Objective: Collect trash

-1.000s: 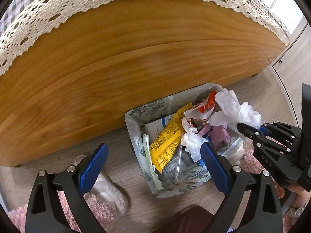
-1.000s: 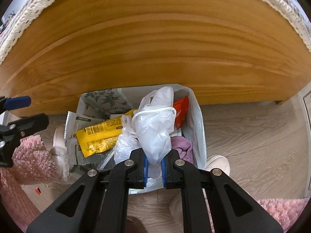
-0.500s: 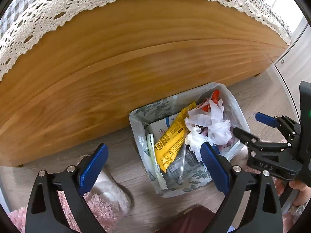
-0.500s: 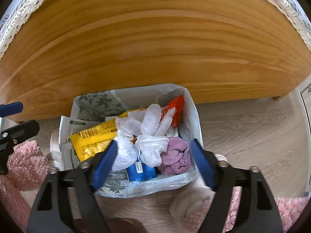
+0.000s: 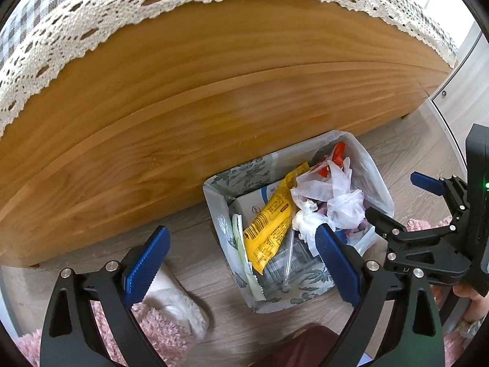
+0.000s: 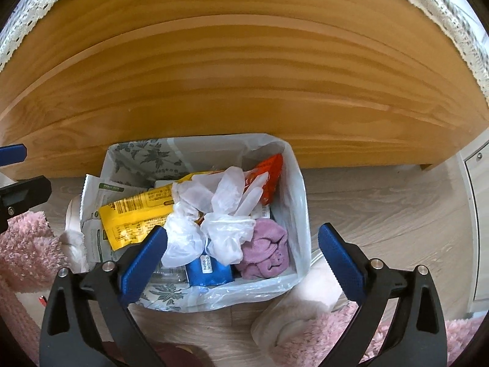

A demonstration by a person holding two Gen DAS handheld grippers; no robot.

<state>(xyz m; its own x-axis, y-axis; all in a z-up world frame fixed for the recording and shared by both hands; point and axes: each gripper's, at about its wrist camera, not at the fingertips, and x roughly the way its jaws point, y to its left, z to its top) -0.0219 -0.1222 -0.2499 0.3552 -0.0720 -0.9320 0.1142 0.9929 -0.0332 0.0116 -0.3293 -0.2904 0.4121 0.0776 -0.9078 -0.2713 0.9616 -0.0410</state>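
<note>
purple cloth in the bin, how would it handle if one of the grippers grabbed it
The purple cloth lies bunched in soft folds, so it would probably be floppy and drape rather than hold shape. It looks light and plush, likely easy to pinch without slipping. The thin plastic glove rests partly on it and might drag along.

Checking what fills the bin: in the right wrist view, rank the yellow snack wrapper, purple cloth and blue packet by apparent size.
1. Yellow snack wrapper, partly covered.
2. Crumpled purple cloth.
3. Blue packet, partly hidden, so its rank is unsure.
</note>
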